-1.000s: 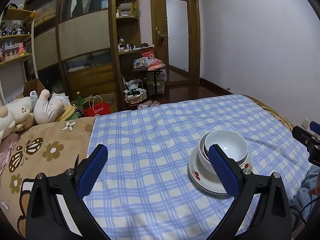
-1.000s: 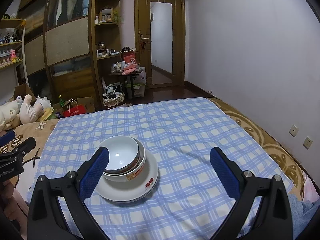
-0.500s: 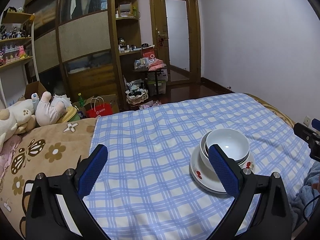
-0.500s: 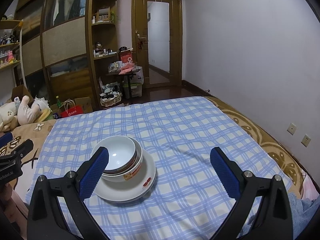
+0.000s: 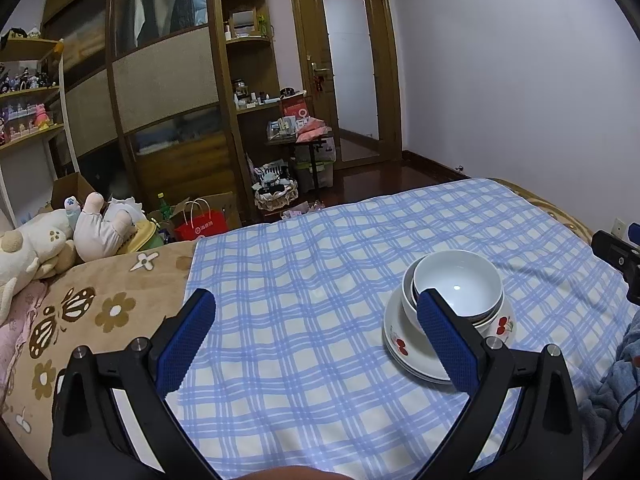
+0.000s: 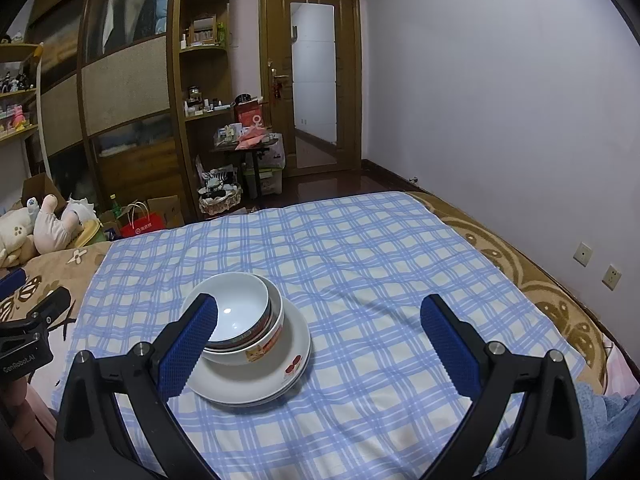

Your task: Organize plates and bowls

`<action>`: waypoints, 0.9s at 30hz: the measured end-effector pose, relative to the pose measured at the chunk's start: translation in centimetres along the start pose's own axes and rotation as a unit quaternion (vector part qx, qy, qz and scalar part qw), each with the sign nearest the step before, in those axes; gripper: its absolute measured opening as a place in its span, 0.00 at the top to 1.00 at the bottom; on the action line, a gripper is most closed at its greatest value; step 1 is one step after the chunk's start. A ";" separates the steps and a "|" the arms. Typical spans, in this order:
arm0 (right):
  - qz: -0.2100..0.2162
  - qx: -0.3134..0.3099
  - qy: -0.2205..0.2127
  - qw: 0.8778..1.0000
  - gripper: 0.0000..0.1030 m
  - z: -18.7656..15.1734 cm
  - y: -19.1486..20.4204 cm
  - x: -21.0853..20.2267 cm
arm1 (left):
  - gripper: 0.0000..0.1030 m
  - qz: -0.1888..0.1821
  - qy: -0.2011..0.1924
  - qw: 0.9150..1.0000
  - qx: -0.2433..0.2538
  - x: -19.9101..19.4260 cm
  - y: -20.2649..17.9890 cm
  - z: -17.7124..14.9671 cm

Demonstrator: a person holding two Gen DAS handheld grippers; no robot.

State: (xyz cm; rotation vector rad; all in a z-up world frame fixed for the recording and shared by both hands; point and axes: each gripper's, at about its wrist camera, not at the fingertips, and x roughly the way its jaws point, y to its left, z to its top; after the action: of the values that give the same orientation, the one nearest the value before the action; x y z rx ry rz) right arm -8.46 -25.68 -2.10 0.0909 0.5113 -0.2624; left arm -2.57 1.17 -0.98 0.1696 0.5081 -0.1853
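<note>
Both tongs spread wide and empty above the blue-and-white checked bedsheet (image 6: 360,264).
Left tongs (image 5: 316,340) and right tongs (image 6: 320,340) flank the nested white ceramic bowls (image 6: 240,316) on stacked white cherry-printed plates (image 6: 280,376), touching neither.

Glossy ceramic bowls (image 6: 234,312), checked cloth (image 6: 360,264)

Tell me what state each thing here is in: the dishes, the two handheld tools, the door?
Bowls: nested, upright, empty, stacked on the plates.
Plates: stacked flat on the checked cloth.
Left gripper: fingers wide open, holding nothing.
Right gripper: fingers wide open, holding nothing.
Door: cannot tell whether open or shut.
</note>
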 end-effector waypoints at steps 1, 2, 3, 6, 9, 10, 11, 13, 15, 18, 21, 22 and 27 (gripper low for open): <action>0.000 0.000 0.000 1.000 0.00 0.0 0.0 0.0 | 0.03 0.000 0.003 1.000 0.000 0.1 0.0 0.0; 0.001 0.000 0.000 1.000 0.00 0.0 0.0 0.0 | 0.03 0.002 0.004 1.000 0.000 0.2 0.0 0.0; 0.002 0.000 0.000 1.000 0.00 0.0 0.0 0.0 | 0.03 0.005 0.004 1.000 -0.001 0.2 0.0 -0.1; 0.000 0.001 0.000 1.000 0.00 0.0 0.0 0.0 | 0.03 0.004 0.007 1.000 -0.004 0.3 0.2 0.0; 0.000 0.002 0.001 1.000 0.00 0.0 0.0 0.0 | 0.03 0.004 0.007 1.000 -0.005 0.3 0.3 0.0; 0.000 0.002 0.001 1.000 0.00 -0.1 0.0 0.0 | 0.03 0.004 0.007 1.000 -0.005 0.3 0.3 0.0; 0.000 0.002 0.001 1.000 0.00 -0.1 0.0 0.0 | 0.03 0.005 0.007 1.000 -0.005 0.3 0.3 0.0; 0.000 0.002 0.000 1.000 0.00 -0.1 0.0 0.0 | 0.03 0.005 0.007 1.000 -0.006 0.3 0.4 0.0; 0.001 0.001 0.000 1.000 0.00 -0.1 0.0 0.0 | 0.03 0.004 0.008 1.000 -0.005 0.3 0.3 0.0; 0.000 -0.002 0.001 1.000 0.00 -0.2 0.1 0.0 | 0.03 0.004 0.007 1.000 -0.005 0.3 0.3 0.0; -0.001 0.000 0.002 1.000 0.00 -0.3 0.2 0.0 | 0.03 0.005 0.009 1.000 -0.004 0.4 0.3 0.0; -0.003 0.001 0.002 1.000 0.00 -0.4 0.2 0.0 | 0.03 0.004 0.009 1.000 -0.004 0.4 0.3 0.0; -0.003 -0.005 0.004 1.000 0.00 -0.6 0.4 0.0 | 0.03 0.004 0.012 1.000 -0.003 0.4 0.3 -0.1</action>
State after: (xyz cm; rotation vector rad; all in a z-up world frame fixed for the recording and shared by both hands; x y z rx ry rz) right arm -8.60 -25.18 -2.63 0.0805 0.5210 -0.2650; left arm -2.21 1.46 -1.24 0.1677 0.5315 -0.1743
